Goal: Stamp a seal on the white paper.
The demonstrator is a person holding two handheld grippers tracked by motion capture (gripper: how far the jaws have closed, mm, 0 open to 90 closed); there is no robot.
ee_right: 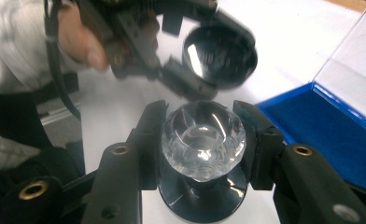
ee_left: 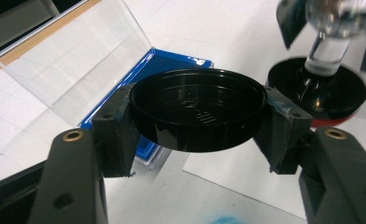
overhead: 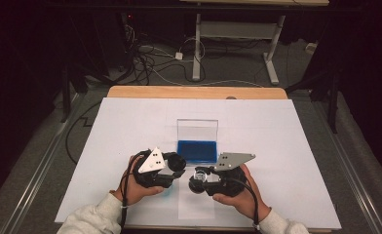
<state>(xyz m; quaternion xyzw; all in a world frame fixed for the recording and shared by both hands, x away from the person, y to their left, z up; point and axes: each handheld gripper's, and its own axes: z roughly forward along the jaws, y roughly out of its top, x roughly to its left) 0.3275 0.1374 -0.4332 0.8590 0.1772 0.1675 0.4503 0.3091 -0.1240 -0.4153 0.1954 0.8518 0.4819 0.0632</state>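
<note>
Stamp (ee_right: 203, 140) with its clear faceted knob sits pinched in my right hand-held gripper (ee_right: 203, 144), base just above the white surface (overhead: 276, 146), while my left hand-held gripper (ee_left: 197, 112) clamps its black cap (ee_left: 197, 109) close alongside. Uncapping looks done, I judge; inking on the open blue pad (overhead: 197, 151) just beyond both remains.

The round cap (ee_left: 197, 109) looks like glossy black plastic, smooth, with faint moulded ridges inside. The stamp's knob (ee_right: 203, 140) is clear and faceted, like glass or acrylic, on a shiny dark base (ee_right: 202, 198). The ink pad case (ee_left: 64, 65) has a transparent plastic lid and matt blue felt-like pad (ee_right: 328, 128)
</note>
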